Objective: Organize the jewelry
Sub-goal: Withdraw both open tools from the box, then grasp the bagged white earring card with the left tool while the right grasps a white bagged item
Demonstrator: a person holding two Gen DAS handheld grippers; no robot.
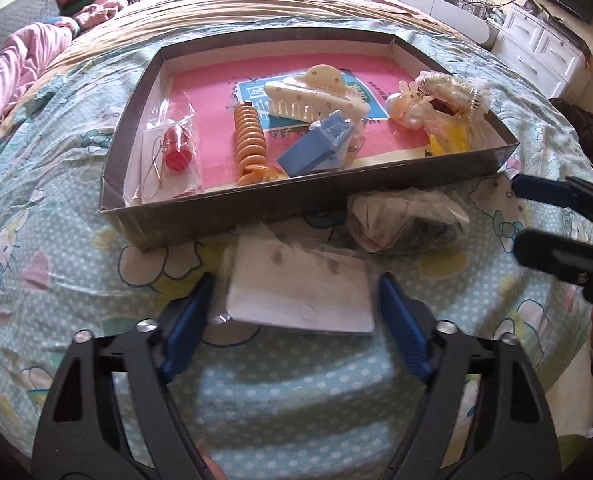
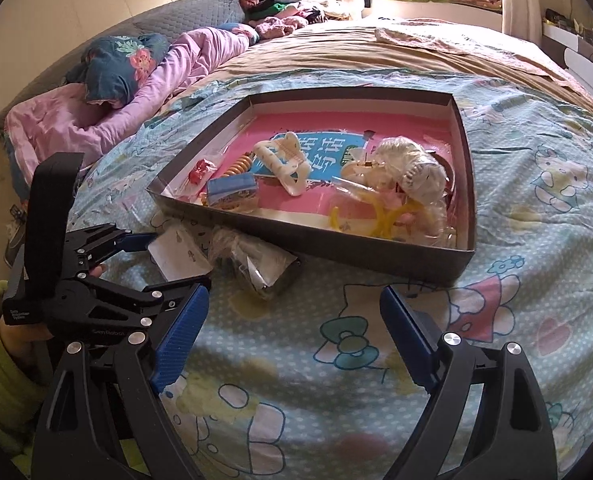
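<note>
Two packets lie on the bed just outside the tray (image 1: 232,204), not yet sorted: the white card packet (image 1: 300,292) sits between the left gripper (image 1: 296,308) jaws, spread wide to straddle it; the right gripper (image 2: 294,316) hovers wide, empty.

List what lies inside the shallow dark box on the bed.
In the box: bagged red charm, orange spiral tie, cream claw clip, blue clip, bagged pearl pieces, yellow item. The clips partly cover the blue label.

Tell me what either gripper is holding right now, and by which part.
Nothing. The left gripper is open, straddling the flat white card packet without closing on it. The right gripper is open over the bedsheet.
</note>
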